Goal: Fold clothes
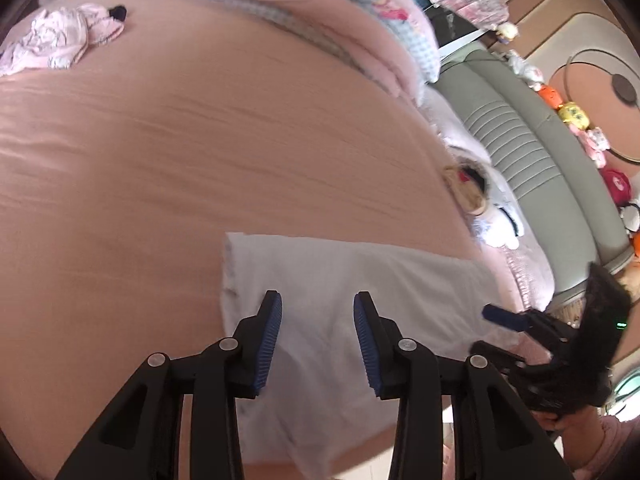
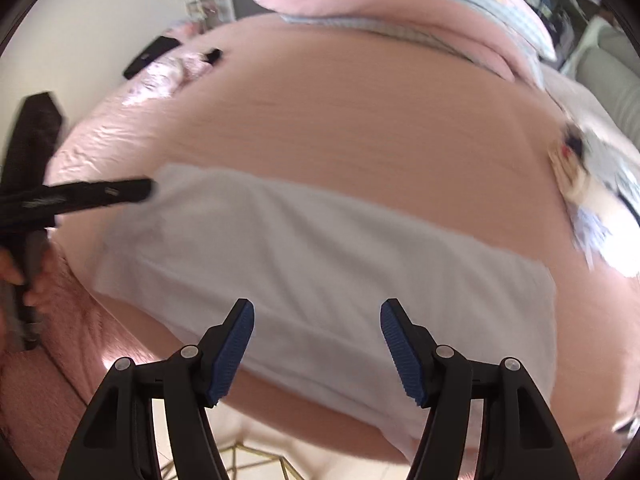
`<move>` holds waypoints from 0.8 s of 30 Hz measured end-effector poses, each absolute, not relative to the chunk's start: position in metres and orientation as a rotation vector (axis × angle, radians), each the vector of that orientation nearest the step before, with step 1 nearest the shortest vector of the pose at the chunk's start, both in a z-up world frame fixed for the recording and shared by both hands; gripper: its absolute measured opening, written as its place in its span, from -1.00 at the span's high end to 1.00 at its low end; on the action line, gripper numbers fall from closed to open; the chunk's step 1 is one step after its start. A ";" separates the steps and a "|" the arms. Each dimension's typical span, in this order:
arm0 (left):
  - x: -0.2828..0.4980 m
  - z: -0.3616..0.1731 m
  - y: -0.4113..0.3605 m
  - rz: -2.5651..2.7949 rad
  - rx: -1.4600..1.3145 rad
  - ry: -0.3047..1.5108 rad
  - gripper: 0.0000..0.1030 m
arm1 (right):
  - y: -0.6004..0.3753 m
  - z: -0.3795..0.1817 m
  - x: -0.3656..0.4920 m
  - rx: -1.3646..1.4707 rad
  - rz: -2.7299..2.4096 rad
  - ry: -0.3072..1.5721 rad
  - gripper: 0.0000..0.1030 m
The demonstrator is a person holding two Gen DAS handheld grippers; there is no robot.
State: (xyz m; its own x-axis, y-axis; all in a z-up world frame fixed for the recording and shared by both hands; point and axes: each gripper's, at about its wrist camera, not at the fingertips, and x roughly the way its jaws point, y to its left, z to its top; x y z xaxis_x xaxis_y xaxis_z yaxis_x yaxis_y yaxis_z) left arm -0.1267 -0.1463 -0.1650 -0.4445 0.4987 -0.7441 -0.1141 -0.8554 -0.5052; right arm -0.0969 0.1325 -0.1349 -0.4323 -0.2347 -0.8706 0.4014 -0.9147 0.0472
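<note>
Left wrist view: the left gripper [image 1: 318, 340] hangs over the near part of a white folded garment [image 1: 332, 280], its jaws spread apart with a clear gap between the blue pads [image 1: 270, 344], grasping nothing. Whether the tips touch the cloth cannot be told. The garment lies flat on the pink bed [image 1: 200, 140], near the bed's near edge, a rough rectangle with a straight left side and a few soft creases; its near corner drapes toward the edge. At the right, the right gripper [image 1: 504, 318] shows side-on and blurred over the garment's right end. Far left on the bed lies a crumpled pink garment [image 1: 52, 38]; a rolled pink quilt [image 1: 340, 20] runs along the far side, and a green headboard [image 1: 532, 152] with a row of plush toys [image 1: 576, 120] stands at the right.

Right wrist view: the right gripper [image 2: 318, 344] is released too, jaws wide, empty, hovering above the garment's [image 2: 320, 248] near edge. The cloth stretches as a long white band across the bed [image 2: 360, 120], blurred by motion. The left gripper [image 2: 100, 194] reaches in from the left, its tip at the garment's far-left corner; contact cannot be told. The pink garment [image 2: 160, 76] lies far left, the quilt [image 2: 420, 4] beyond.
</note>
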 end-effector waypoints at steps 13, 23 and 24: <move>-0.156 -0.182 -0.167 2.456 -1.324 -0.566 0.34 | 0.091 -0.176 -0.091 1.545 -2.231 0.385 -0.26; -0.142 -0.167 -0.137 2.783 -1.335 -0.027 0.25 | 0.053 -0.159 -0.106 1.495 -2.247 0.327 -0.28; -0.137 -0.162 -0.137 2.788 -1.301 -0.020 0.25 | 0.053 -0.163 -0.105 1.527 -2.236 0.326 -0.28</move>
